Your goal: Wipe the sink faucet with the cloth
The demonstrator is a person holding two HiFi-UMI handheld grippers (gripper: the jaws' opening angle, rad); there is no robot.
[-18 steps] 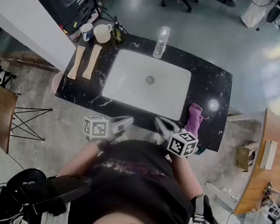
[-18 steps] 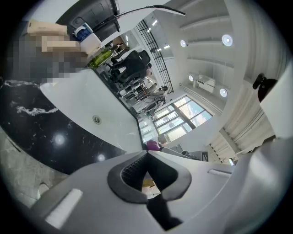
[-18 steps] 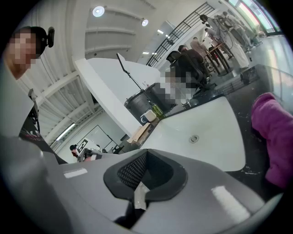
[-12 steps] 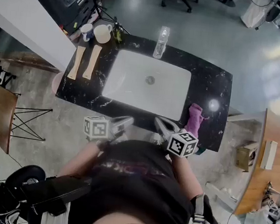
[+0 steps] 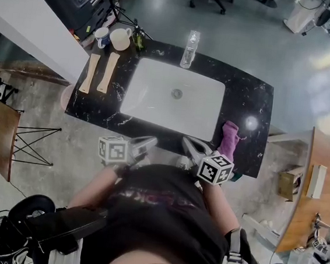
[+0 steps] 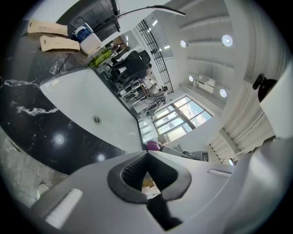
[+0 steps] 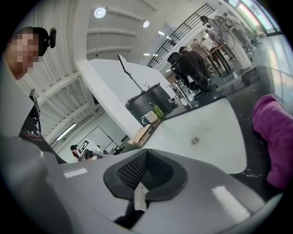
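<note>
By sink [image 5: 157, 92] R edge, purple cloth [image 5: 230, 140]; mugs [image 5: 119, 39], boards [image 5: 108, 71] far L; L claw [image 5: 152, 140], R claw [image 5: 186, 142] closed, empty.

Magenta cloth [image 5: 230, 140] bunched beside sink [image 5: 151, 95], faucet [image 5: 189, 49] upright at far rim

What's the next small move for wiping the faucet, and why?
Probably the right gripper, shut and empty like the left gripper, should open and reach for the purple cloth, which lies untouched on the counter beside the sink, nearest it.
</note>
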